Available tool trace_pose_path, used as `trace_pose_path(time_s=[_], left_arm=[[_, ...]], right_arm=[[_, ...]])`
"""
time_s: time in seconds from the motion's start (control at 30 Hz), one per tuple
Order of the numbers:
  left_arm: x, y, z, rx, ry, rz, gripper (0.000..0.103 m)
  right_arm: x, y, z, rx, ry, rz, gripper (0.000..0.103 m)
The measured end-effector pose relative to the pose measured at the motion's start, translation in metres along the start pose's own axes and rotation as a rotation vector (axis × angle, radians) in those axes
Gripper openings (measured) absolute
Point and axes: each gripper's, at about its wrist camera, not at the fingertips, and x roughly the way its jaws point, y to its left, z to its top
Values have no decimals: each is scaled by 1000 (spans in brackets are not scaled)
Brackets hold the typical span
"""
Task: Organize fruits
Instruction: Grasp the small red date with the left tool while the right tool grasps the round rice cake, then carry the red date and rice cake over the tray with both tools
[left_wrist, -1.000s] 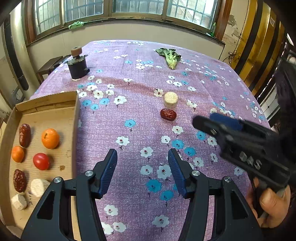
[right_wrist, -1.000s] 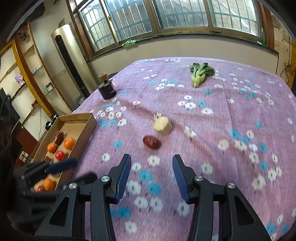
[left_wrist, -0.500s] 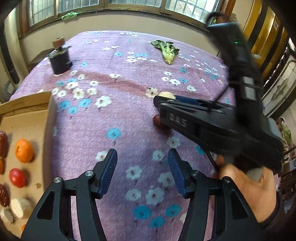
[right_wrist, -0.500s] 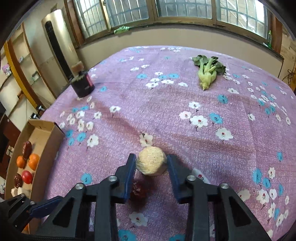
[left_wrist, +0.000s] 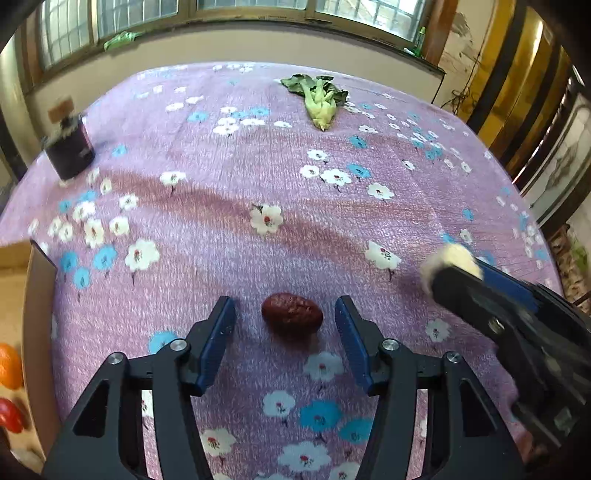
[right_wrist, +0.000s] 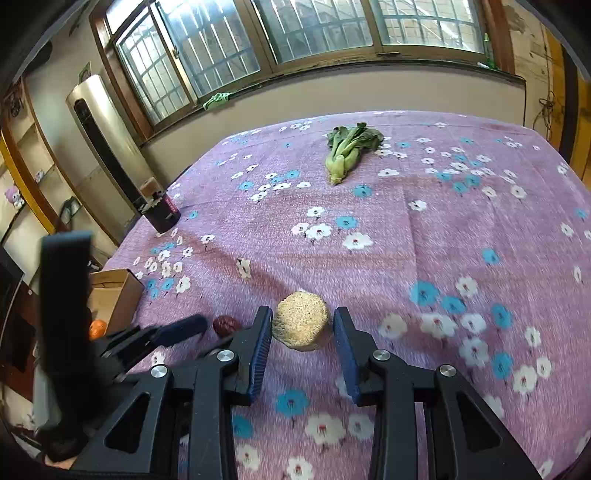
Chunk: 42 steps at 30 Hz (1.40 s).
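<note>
A dark red date lies on the purple flowered cloth, between the blue pads of my left gripper. Its jaws are closing, with a gap still showing on both sides of the date. My right gripper is shut on a pale beige, rough round piece, held just above the cloth. In the left wrist view that piece sticks out of the right gripper at the right. In the right wrist view the date shows beside a left finger.
A cardboard box with an orange and a red fruit stands at the left; its corner also shows. A leafy green vegetable lies at the back, and a dark jar at the back left.
My left gripper moved forward and down until its fingers straddle the date. My right gripper shut on the beige piece and carried it off to the right, away from the date.
</note>
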Motion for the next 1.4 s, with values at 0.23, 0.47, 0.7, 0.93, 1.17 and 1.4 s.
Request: trace_pose_path(time_s=[0.23, 0.47, 0.7, 0.93, 1.17, 1.4], left_arm=[[-12, 0, -16, 43, 1, 0, 30], [-38, 9, -42, 30, -11, 37, 30], [-76, 21, -58, 26, -68, 67, 30], [-112, 37, -67, 10, -129, 89, 30], [-132, 53, -77, -13, -153, 108, 30], [-143, 69, -87, -40, -163, 121, 30]], right_arm=[[-18, -2, -17, 35, -12, 19, 35], [-36, 15, -33, 14, -19, 59, 35], [-47, 39, -48, -17, -13, 98, 35], [-59, 67, -58, -60, -12, 139, 35], [-65, 94, -68, -98, -7, 175, 35], [-68, 115, -74, -131, 2, 196, 35]])
